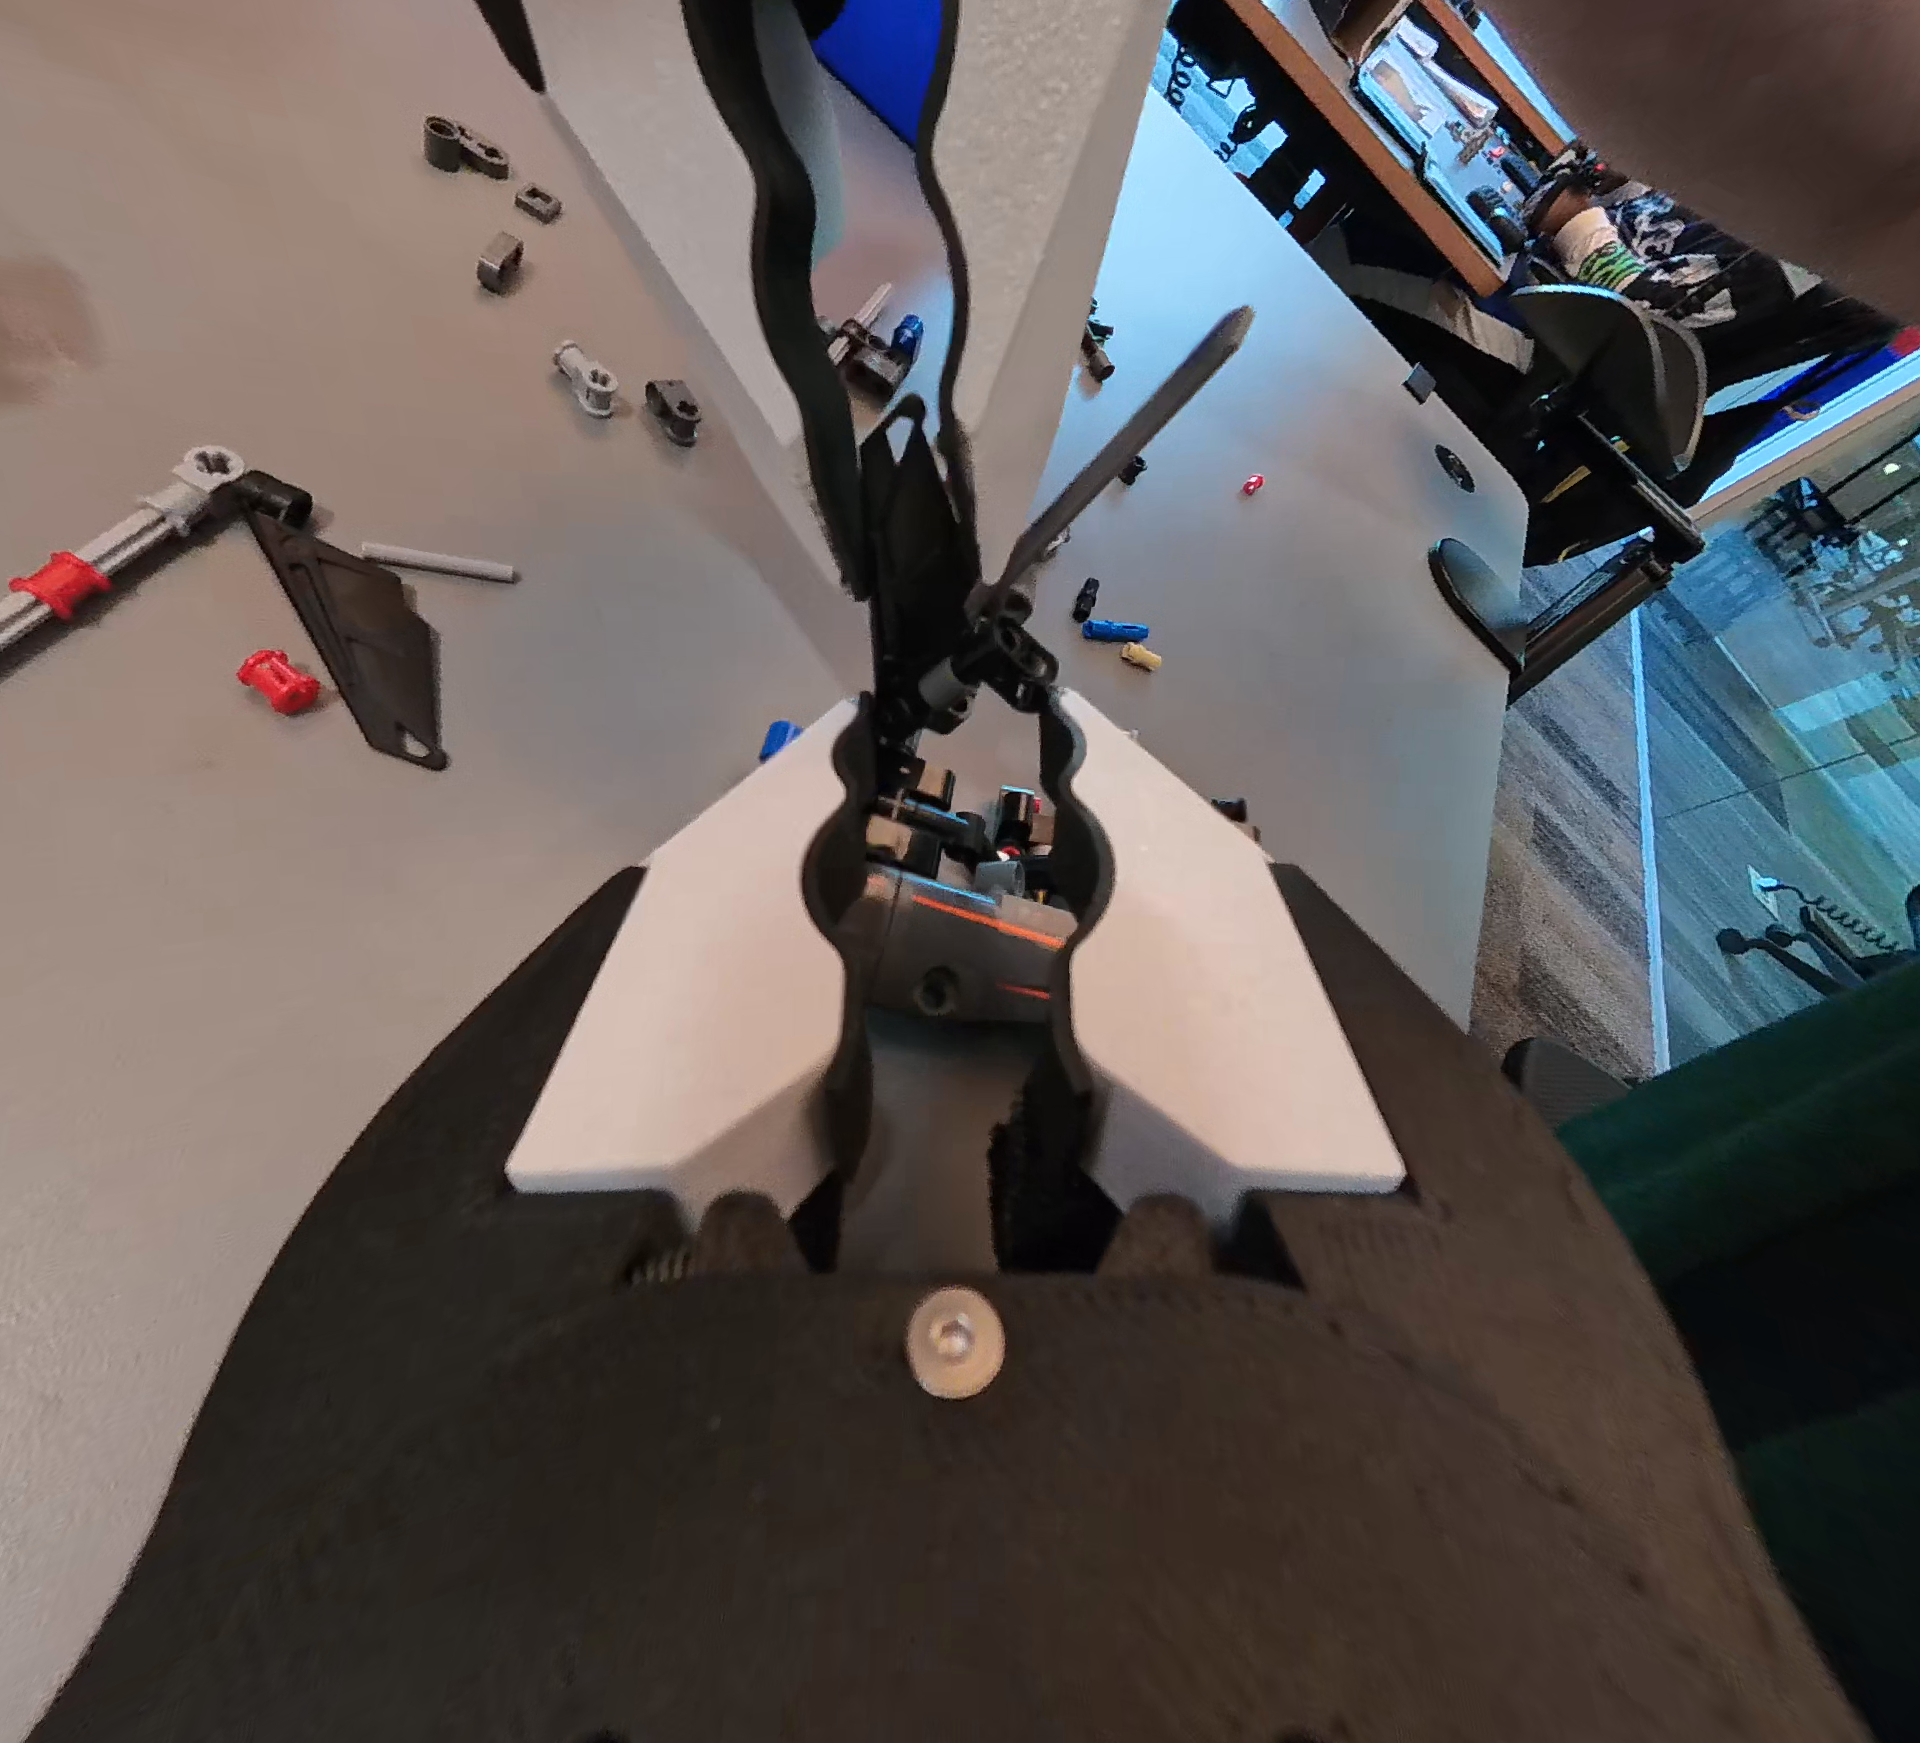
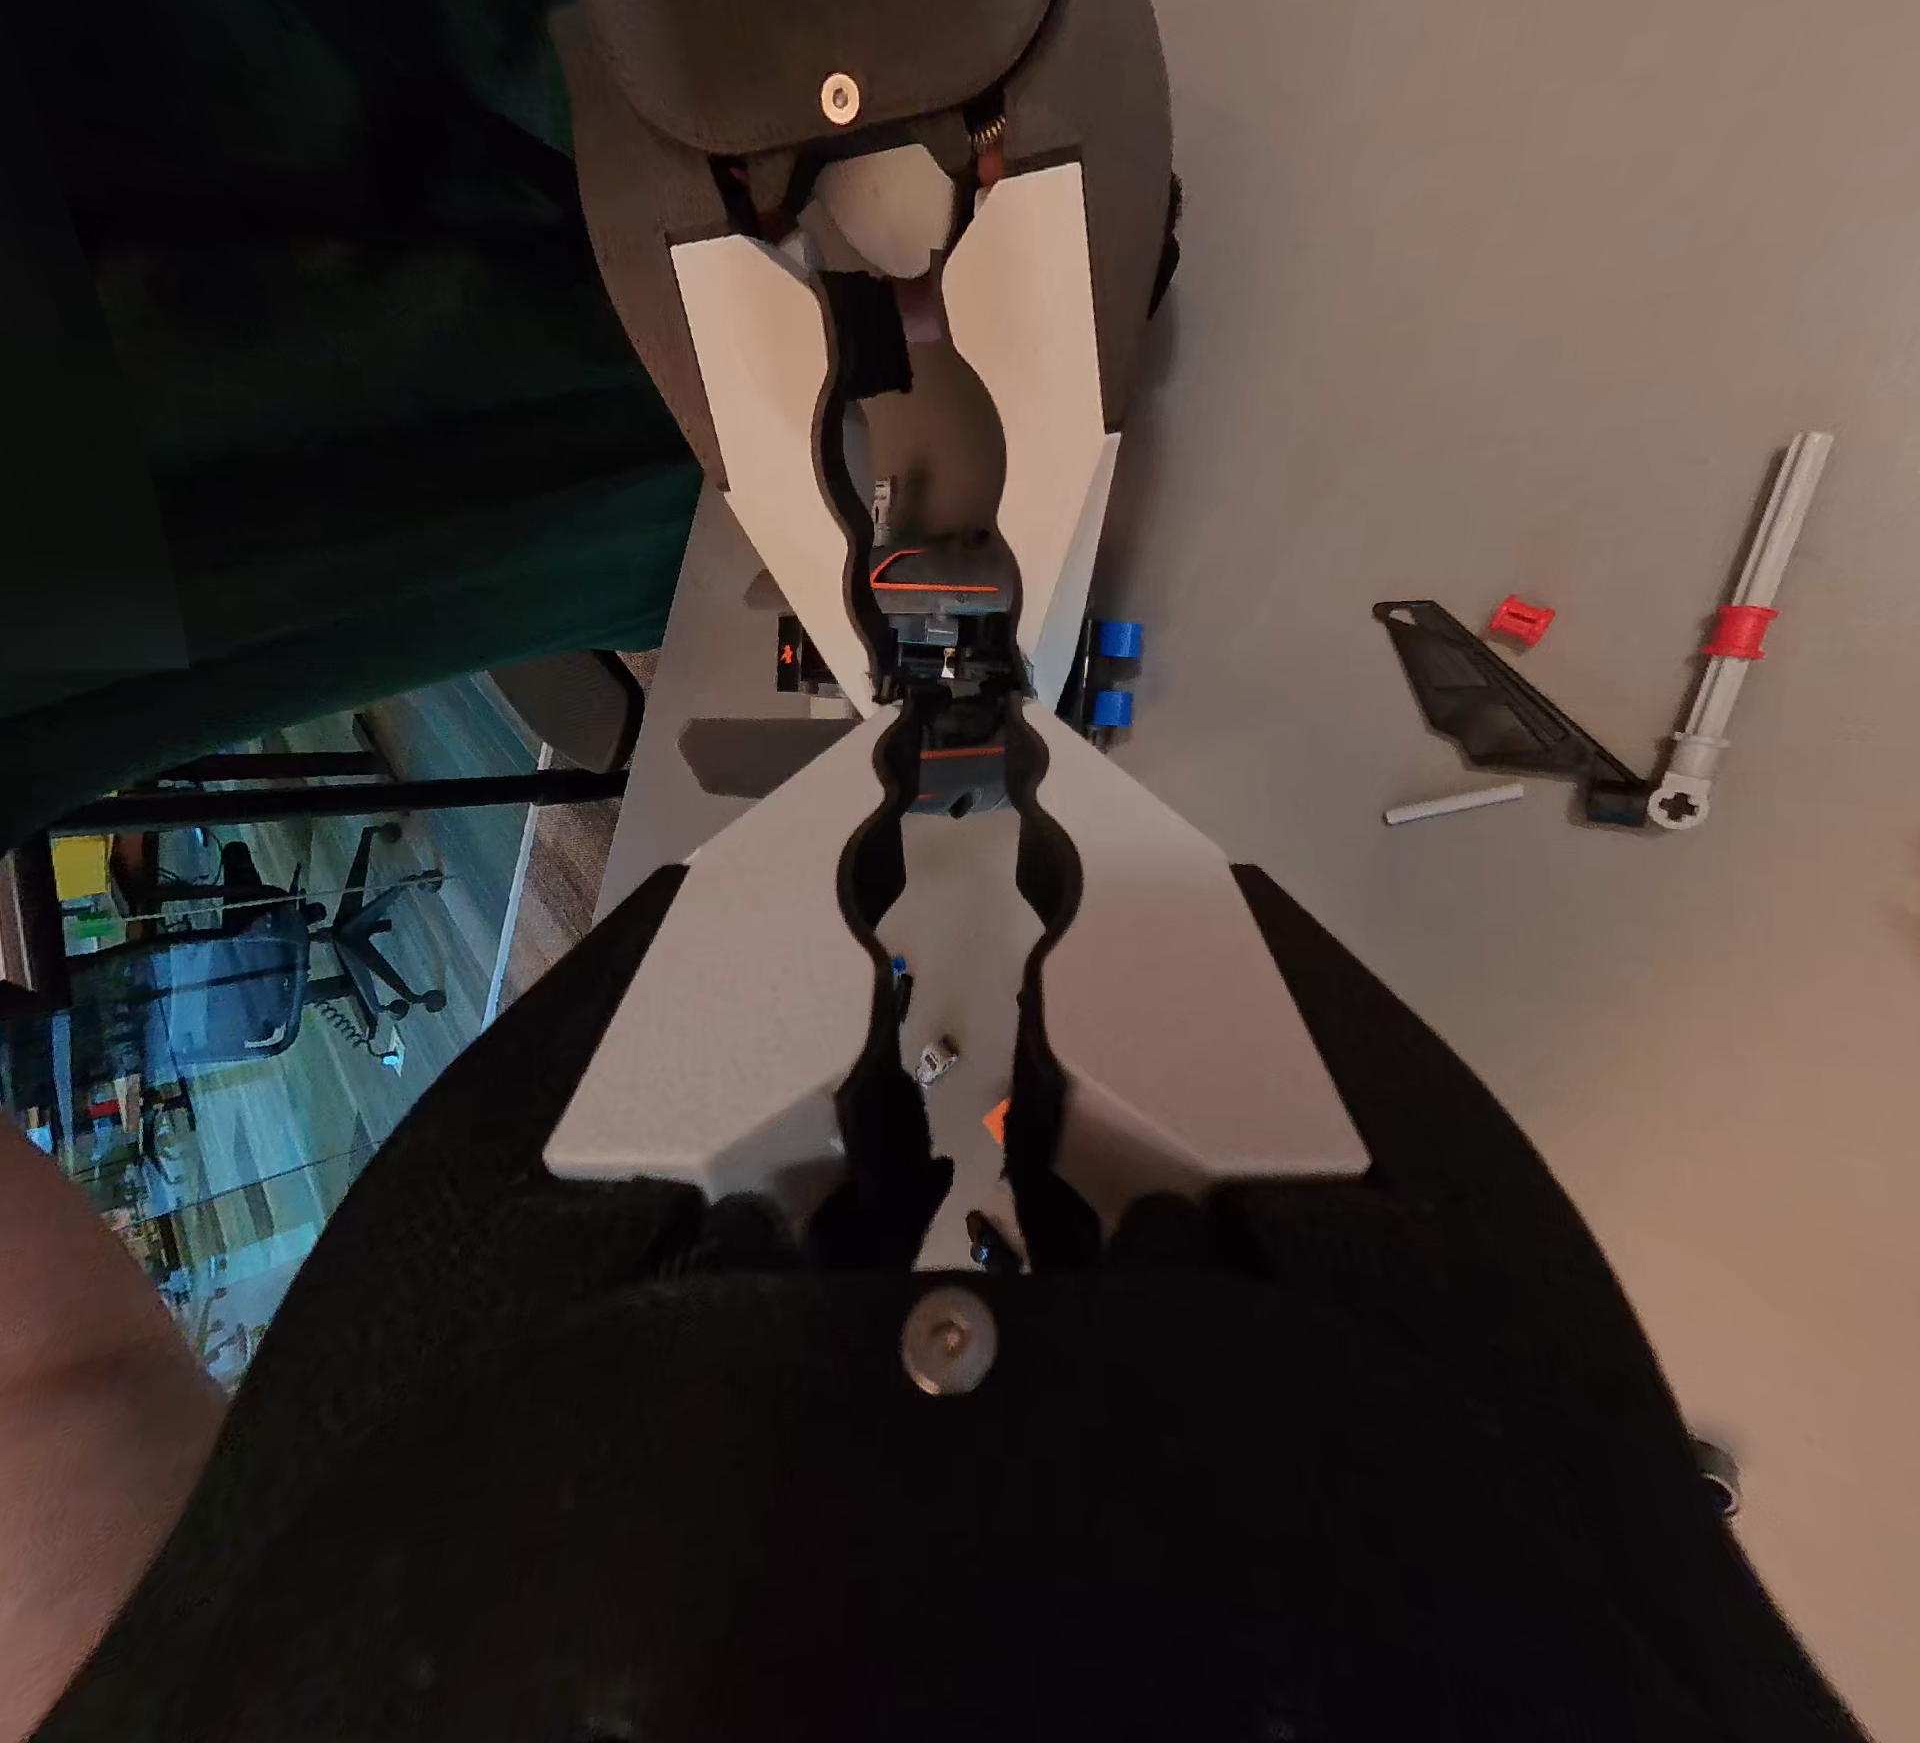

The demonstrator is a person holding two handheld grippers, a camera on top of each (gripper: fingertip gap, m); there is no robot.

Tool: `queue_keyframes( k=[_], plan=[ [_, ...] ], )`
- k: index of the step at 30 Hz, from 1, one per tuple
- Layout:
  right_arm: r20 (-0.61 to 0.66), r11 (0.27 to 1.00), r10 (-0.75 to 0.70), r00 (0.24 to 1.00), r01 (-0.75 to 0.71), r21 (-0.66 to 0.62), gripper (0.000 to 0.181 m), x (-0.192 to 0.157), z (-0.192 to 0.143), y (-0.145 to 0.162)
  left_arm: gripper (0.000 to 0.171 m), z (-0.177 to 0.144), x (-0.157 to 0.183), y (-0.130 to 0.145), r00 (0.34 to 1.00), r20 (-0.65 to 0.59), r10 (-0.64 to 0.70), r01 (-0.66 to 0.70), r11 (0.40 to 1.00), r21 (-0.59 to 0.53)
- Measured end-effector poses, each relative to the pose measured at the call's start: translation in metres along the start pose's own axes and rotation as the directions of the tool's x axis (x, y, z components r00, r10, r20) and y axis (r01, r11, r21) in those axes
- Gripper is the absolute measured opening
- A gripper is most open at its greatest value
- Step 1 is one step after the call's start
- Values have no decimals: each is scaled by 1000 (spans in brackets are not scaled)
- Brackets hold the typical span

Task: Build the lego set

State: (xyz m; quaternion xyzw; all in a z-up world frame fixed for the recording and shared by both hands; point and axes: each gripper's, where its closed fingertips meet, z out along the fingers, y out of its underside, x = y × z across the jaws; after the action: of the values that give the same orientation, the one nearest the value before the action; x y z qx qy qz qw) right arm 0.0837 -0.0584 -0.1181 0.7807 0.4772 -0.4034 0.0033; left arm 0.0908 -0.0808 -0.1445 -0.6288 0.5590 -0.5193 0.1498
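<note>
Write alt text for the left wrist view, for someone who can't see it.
The left gripper clamps a dark grey lego model with orange stripes, while the right gripper reaches in from above and pinches a black blade on its top. Loose parts lie on the white table, among them a grey axle with a red bush and a black panel.

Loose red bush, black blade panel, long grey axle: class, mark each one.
Loose red bush (image 1: 276,681), left wrist view, its middle.
Black blade panel (image 1: 353,618), left wrist view, flat face.
Long grey axle (image 2: 1756,592), right wrist view, its shaft.

The left claw (image 1: 951,706) hides most of the dark lego assembly (image 1: 961,924) it clamps.
</note>
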Motion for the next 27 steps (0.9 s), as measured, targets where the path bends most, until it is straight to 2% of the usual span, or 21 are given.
queue_keyframes(
  k=[11,22,27],
  plan=[
    [1,1000,18,1000,-18,14,13,1,-1,0,28,0,-1,0,1000,-5,3,-3,1000,-6],
    [-114,997,17,993,-9,74,13,-4,-7,-4,25,0,1,-4,1000,-19,3,-3,1000,5],
    [-94,995,36,995,-27,93,13,-3,-8,-2,33,1,-1,-4,1000,-10,4,-4,1000,8]
  ],
)
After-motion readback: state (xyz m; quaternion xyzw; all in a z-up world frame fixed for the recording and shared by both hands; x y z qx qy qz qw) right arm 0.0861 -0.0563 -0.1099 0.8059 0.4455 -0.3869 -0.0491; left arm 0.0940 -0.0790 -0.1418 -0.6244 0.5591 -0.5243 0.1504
